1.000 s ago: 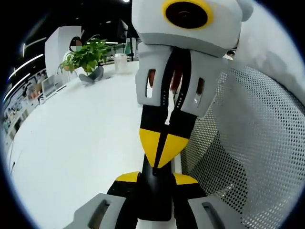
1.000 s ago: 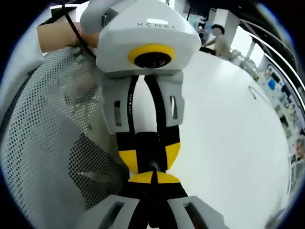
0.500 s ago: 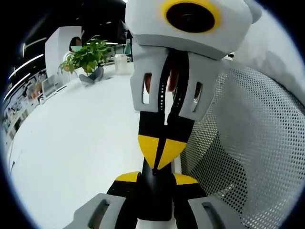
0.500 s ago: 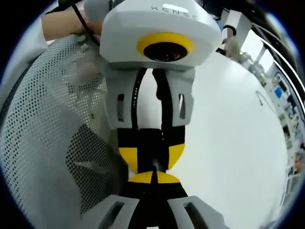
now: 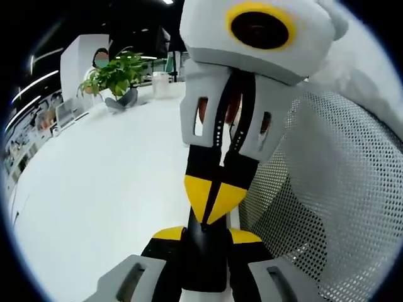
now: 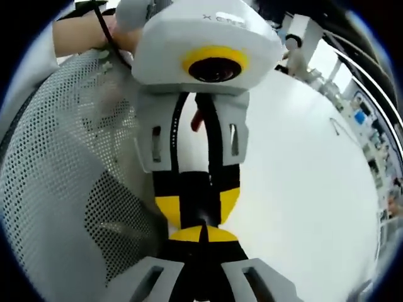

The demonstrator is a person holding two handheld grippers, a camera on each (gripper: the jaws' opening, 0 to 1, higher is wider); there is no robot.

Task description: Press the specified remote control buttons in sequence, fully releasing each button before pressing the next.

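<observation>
In the left gripper view my left gripper (image 5: 206, 236) rises from the bottom, its yellow-tipped jaws shut on a slim black remote control (image 5: 204, 264). The right gripper (image 5: 213, 211) comes down from the top with its yellow tips pressed together, and their point rests on the remote's upper end. The right gripper view gives the same contact from the other side: my right gripper (image 6: 201, 234) is shut, tip against the remote (image 6: 196, 189), which the left gripper (image 6: 197, 206) clamps. The buttons are hidden.
A white table (image 5: 94, 182) spreads under both grippers. A grey mesh chair back (image 5: 340, 207) stands close beside them, also the mesh chair (image 6: 56, 189). A potted plant (image 5: 113, 74) and a clear jug (image 5: 160, 82) stand at the far edge. A hand (image 6: 79, 34) holds the left gripper.
Both views have shifted slightly with the hands. The right gripper's tip stays on the remote held by the left gripper; no grip has changed.
</observation>
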